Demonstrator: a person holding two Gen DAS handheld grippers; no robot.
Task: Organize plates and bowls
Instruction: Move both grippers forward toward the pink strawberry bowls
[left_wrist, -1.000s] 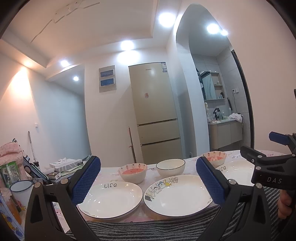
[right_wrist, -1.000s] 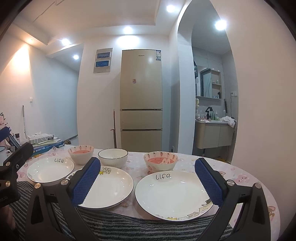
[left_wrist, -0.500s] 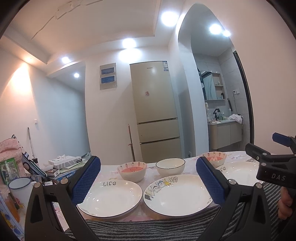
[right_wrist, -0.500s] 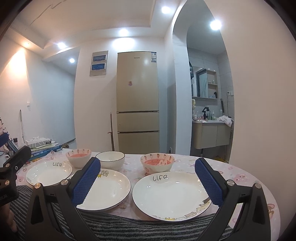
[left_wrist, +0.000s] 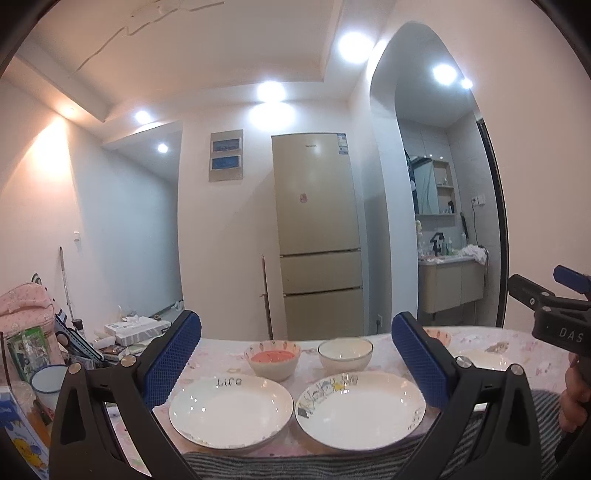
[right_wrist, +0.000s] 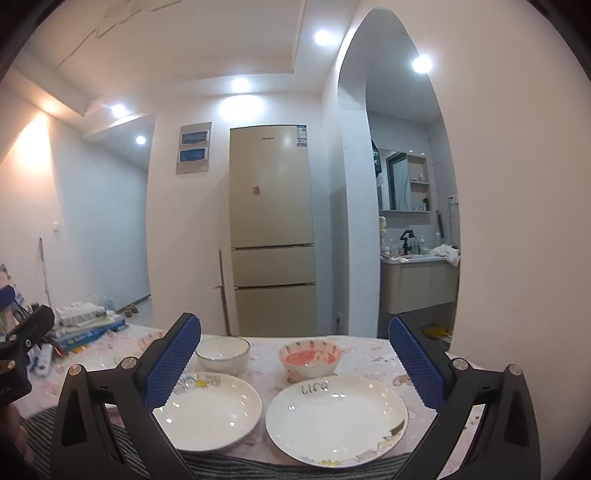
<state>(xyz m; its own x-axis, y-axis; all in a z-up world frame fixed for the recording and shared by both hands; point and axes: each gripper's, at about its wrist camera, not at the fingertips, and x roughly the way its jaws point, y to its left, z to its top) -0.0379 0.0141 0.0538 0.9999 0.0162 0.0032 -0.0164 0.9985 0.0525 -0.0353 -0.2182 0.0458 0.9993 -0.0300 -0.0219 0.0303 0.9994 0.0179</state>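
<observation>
Three white plates and three bowls sit on a pink-patterned table (left_wrist: 517, 343). In the left wrist view a "Life" plate (left_wrist: 231, 413) and a cartoon-rimmed plate (left_wrist: 360, 410) lie nearest. Behind them stand a pink-lined bowl (left_wrist: 273, 360) and a white bowl (left_wrist: 345, 354). My left gripper (left_wrist: 295, 325) hangs open and empty above them. In the right wrist view another "Life" plate (right_wrist: 336, 419) lies beside the cartoon plate (right_wrist: 208, 411), with a pink-lined bowl (right_wrist: 309, 360) and the white bowl (right_wrist: 222, 354) behind. My right gripper (right_wrist: 293, 325) is open and empty.
Grey striped fabric (left_wrist: 295, 467) covers the near table edge. On the left are a pink bag (left_wrist: 26, 310), a white mug (left_wrist: 48, 380), a tissue box (left_wrist: 136, 326) and stacked books (right_wrist: 85, 328). A beige fridge (right_wrist: 271, 229) stands beyond the table.
Both views have tipped upward a little and drawn back slightly, so the dishes sit lower in frame. Both grippers stay open and hold nothing.
</observation>
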